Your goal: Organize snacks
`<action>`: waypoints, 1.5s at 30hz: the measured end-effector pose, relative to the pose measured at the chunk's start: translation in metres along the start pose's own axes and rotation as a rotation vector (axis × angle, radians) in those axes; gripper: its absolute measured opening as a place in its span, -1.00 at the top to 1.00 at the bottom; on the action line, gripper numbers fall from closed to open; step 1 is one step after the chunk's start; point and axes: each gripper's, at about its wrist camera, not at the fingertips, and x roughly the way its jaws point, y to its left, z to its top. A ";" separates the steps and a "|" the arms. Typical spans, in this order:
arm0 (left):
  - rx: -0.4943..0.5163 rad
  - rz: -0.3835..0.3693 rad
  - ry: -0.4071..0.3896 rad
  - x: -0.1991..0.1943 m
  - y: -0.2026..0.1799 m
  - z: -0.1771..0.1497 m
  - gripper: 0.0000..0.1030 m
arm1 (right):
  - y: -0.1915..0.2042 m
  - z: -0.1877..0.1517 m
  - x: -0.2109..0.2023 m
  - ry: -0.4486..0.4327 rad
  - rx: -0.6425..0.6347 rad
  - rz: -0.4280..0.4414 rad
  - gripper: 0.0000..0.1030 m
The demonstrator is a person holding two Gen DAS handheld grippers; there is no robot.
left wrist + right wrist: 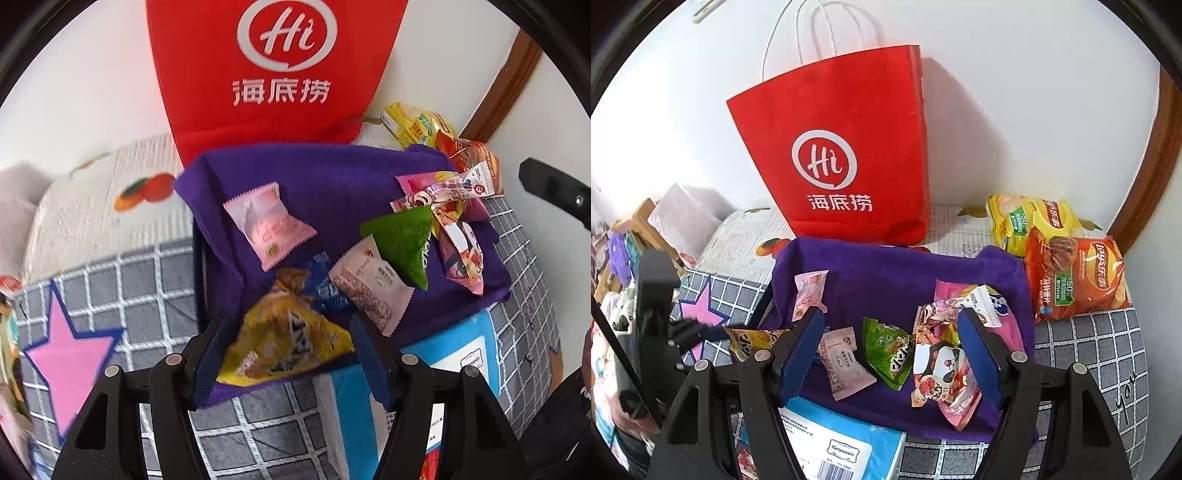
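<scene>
1. Snacks scattered across a purple cloth (pixel 886 269), spread over a checked cover (pixel 1089 339); red bag (pixel 842 147) upright behind, against the wall.
2. Left gripper (pixel 288 343) low at the cloth's near edge, fingers wide apart around a yellow packet (pixel 288 339). Touching the packet or not: hard to tell, since the frame is blurred there. No squeeze visible.
3. Right gripper (pixel 890 350) poised over the middle of the cloth, fingers spread wide, nothing held. Between them: a beige sachet (pixel 846 363), a green packet (pixel 886 350) and a panda packet (pixel 938 373) (all lying loose on the cloth).
4. Elsewhere: pink sachet (pixel 809 291) near the cloth's far left; yellow chips (pixel 1030 221) and orange chips (pixel 1075 273) off the cloth to the right.
5. Step in hand, as judged: picking up small packets one at a time, probably for the red bag.
6. Next move calls for closing the left fingers on the yellow packet alone, clear of the cloth's edge, then a lift high enough to clear the bag's rim.
</scene>
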 end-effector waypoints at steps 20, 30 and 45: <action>-0.044 -0.048 -0.160 -0.029 -0.001 0.028 0.23 | -0.020 0.002 -0.015 -0.038 0.033 -0.003 -0.44; -0.091 -0.032 -0.151 0.020 -0.022 0.059 0.22 | -0.037 0.004 -0.018 -0.048 0.069 -0.003 -0.44; -0.068 -0.032 -0.166 -0.006 -0.020 0.057 -0.18 | -0.024 0.002 -0.019 -0.071 0.059 0.044 -0.44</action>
